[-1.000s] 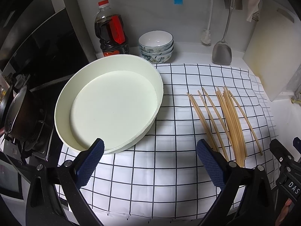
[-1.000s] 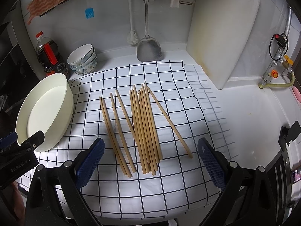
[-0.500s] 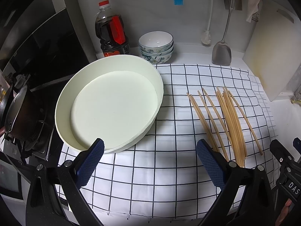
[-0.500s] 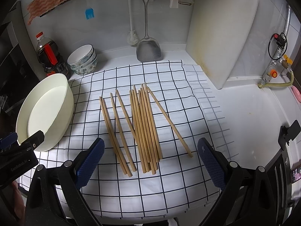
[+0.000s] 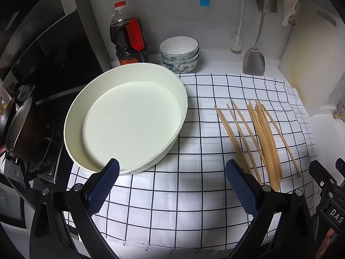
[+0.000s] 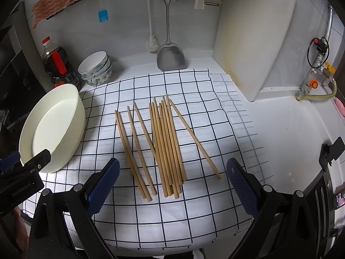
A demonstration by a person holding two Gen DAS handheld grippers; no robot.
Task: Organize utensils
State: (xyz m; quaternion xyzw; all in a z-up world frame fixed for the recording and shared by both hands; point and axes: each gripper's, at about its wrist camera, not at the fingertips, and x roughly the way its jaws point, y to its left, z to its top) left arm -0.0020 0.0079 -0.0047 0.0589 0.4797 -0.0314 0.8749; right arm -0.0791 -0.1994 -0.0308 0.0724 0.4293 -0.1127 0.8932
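Note:
Several wooden chopsticks (image 6: 166, 144) lie spread side by side on a white checked cloth (image 6: 194, 205); they also show in the left wrist view (image 5: 263, 136) at the right. A cream round basin (image 5: 129, 118) stands empty at the cloth's left, also in the right wrist view (image 6: 54, 125). My left gripper (image 5: 172, 187) is open and empty, hovering near the basin's front rim. My right gripper (image 6: 172, 185) is open and empty, just in front of the chopsticks' near ends.
Stacked bowls (image 5: 179, 54) and a dark sauce bottle (image 5: 129, 38) stand at the back. A metal spatula (image 6: 171, 54) and a brush hang on the wall. A white cutting board (image 6: 254, 38) leans at the right. A stove with a pan (image 5: 19, 129) is at the left.

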